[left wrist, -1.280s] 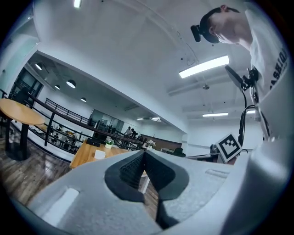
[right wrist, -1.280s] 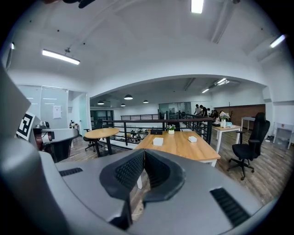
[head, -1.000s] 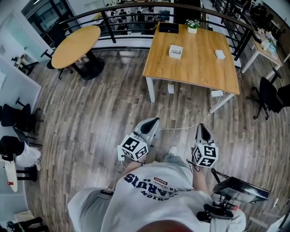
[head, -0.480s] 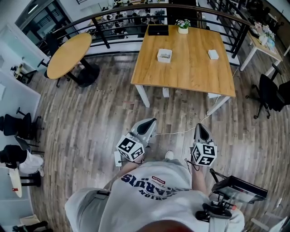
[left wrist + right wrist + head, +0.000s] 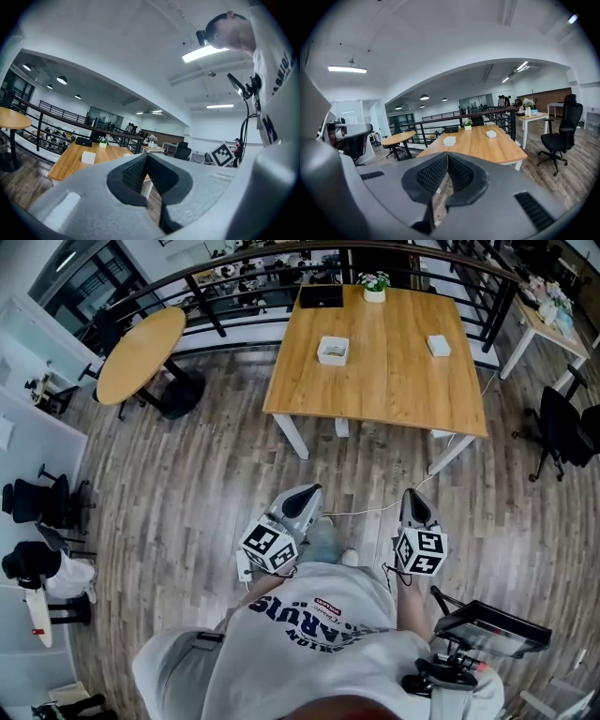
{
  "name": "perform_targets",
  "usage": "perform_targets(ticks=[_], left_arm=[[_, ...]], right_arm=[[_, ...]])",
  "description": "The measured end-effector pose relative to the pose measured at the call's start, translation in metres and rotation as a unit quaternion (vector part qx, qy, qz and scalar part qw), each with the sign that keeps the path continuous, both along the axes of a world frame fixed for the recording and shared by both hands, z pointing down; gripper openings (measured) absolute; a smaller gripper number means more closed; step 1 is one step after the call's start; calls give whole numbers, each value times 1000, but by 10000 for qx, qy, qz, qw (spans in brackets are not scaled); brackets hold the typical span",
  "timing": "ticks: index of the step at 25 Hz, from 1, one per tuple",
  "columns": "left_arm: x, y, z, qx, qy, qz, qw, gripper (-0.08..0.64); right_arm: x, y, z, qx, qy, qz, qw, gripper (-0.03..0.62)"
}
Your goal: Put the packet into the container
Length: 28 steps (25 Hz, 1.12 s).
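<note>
A white open container (image 5: 333, 350) and a small white packet (image 5: 438, 345) lie apart on the square wooden table (image 5: 394, 381), which stands ahead of me across the floor. The right gripper view shows the container (image 5: 449, 140) and the packet (image 5: 491, 134) on the tabletop; the left gripper view shows the container (image 5: 88, 157). My left gripper (image 5: 309, 495) and right gripper (image 5: 412, 498) hang over the wooden floor, well short of the table. Both are shut with nothing between the jaws: the left gripper (image 5: 145, 157) and the right gripper (image 5: 447, 154) each have their tips meeting.
A potted plant (image 5: 374, 284) and a black box (image 5: 321, 296) sit at the table's far edge, by a black railing (image 5: 234, 268). A round table (image 5: 141, 352) stands left, office chairs (image 5: 562, 427) right. A white cable (image 5: 375, 510) runs across the floor. A black stand (image 5: 487, 629) is beside me.
The person has walked towards the wooden table, which now lies nearer and more centred ahead. Both grippers moved forward with the body and stayed shut.
</note>
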<state>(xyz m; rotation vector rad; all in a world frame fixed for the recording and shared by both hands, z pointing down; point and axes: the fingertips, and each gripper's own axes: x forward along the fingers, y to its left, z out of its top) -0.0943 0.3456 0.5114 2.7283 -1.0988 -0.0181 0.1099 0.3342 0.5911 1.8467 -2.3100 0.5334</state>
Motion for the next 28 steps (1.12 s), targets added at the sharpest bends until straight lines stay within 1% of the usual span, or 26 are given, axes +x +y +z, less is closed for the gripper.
perform_targets(ticks=[5,10,16,21,28], left_arm=[[19,-17,-1,31,-30,185,9998,-2],[42,-33,-4,80,-57,520,9986,-2],[53,-54,-2,63,-79,723,9973,-2],[50,-77,8,12,-61,754,9971,-2],[44,-119,20,-107,102,880,9960,-2]], right_arm=[[11,0,3,-33,-48,143,9999,9],[37,-3,11,-134,-35,498,9987,9],[61,-14,12,-173,28,842,9963,9],[57,-29,17,-240,45,882,9958,9],[31,-68,16,-350,136,736,9966,9]])
